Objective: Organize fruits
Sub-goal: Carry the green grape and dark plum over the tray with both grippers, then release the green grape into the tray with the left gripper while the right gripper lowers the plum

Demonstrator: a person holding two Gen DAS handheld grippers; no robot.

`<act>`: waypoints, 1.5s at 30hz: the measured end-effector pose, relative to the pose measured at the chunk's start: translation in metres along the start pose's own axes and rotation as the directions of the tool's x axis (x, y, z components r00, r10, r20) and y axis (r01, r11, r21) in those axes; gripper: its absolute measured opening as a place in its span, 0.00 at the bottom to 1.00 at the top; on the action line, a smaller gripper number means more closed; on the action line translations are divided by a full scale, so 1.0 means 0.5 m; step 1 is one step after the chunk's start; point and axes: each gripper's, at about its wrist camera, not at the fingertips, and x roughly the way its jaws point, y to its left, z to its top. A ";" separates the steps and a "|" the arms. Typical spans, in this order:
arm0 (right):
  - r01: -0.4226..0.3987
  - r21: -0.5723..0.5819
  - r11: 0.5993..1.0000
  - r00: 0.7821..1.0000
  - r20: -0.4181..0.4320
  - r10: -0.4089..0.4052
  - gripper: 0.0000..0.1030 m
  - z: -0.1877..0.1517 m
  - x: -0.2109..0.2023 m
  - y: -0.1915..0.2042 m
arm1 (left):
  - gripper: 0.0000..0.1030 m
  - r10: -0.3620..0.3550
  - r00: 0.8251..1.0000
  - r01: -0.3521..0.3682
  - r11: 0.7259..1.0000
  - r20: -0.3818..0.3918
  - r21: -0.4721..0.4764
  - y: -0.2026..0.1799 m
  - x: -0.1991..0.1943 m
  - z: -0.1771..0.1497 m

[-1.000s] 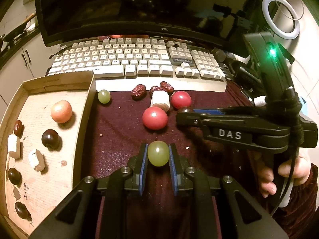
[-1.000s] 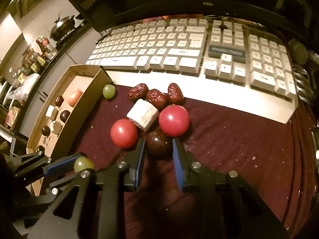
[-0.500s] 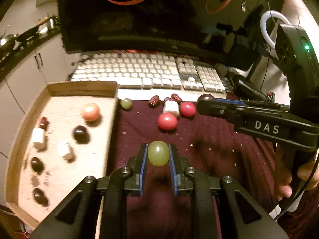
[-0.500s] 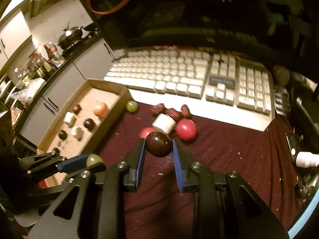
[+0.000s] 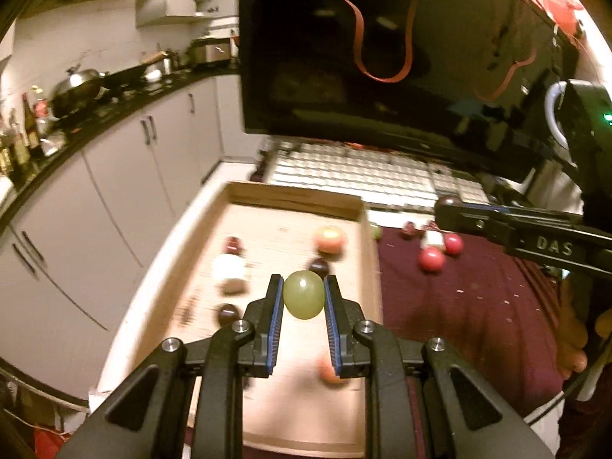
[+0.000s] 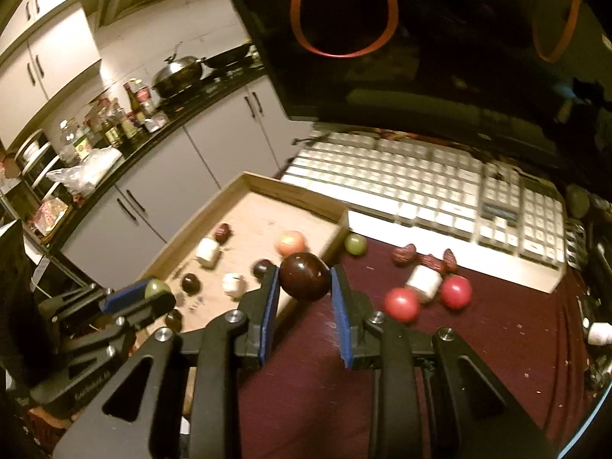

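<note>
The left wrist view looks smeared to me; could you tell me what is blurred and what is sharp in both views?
Left wrist view: the green grape and left gripper are sharp; the wooden tray and its fruits are motion-smeared. Right wrist view: the dark fruit in the right gripper is crisp; the keyboard and red fruits are soft, with fisheye bending.

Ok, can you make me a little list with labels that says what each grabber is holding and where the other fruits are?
left gripper: fingers shut on a green grape, above the wooden tray
right gripper: fingers shut on a dark round fruit, at the tray's edge
in the tray: orange fruit, white chunks, dark fruits
on the maroon cloth: two red fruits, white chunk, red dates, another green grape
behind: keyboard
</note>
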 end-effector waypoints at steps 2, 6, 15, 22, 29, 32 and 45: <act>-0.006 -0.015 1.000 1.000 0.000 0.006 0.28 0.009 0.008 0.031 | 0.19 0.014 1.000 -0.014 1.000 0.008 0.001 0.020 -0.006 0.003; -0.025 -0.045 0.999 1.000 -0.015 0.025 0.28 0.020 0.029 0.079 | 0.19 0.037 0.999 -0.036 0.999 0.021 -0.013 0.052 -0.009 0.010; -0.042 -0.077 0.996 0.994 -0.103 0.034 0.28 0.000 0.109 0.140 | 0.19 0.024 0.999 -0.026 0.999 -0.031 -0.045 0.088 0.029 -0.004; -0.030 -0.070 0.997 0.985 -0.174 0.017 0.28 -0.025 0.155 0.144 | 0.19 0.010 0.997 -0.014 0.999 -0.082 -0.038 0.083 0.062 -0.019; -0.002 -0.055 0.998 0.975 -0.220 -0.010 0.28 -0.045 0.187 0.130 | 0.19 0.011 0.992 -0.015 0.999 -0.129 -0.030 0.073 0.093 -0.034; 0.013 -0.053 0.999 0.971 -0.237 -0.025 0.28 -0.049 0.196 0.130 | 0.19 0.013 0.989 -0.018 0.999 -0.150 -0.031 0.069 0.108 -0.037; 0.083 -0.052 0.995 0.955 -0.282 -0.094 0.28 -0.060 0.235 0.116 | 0.19 0.028 0.975 -0.037 0.999 -0.220 -0.038 0.067 0.154 -0.050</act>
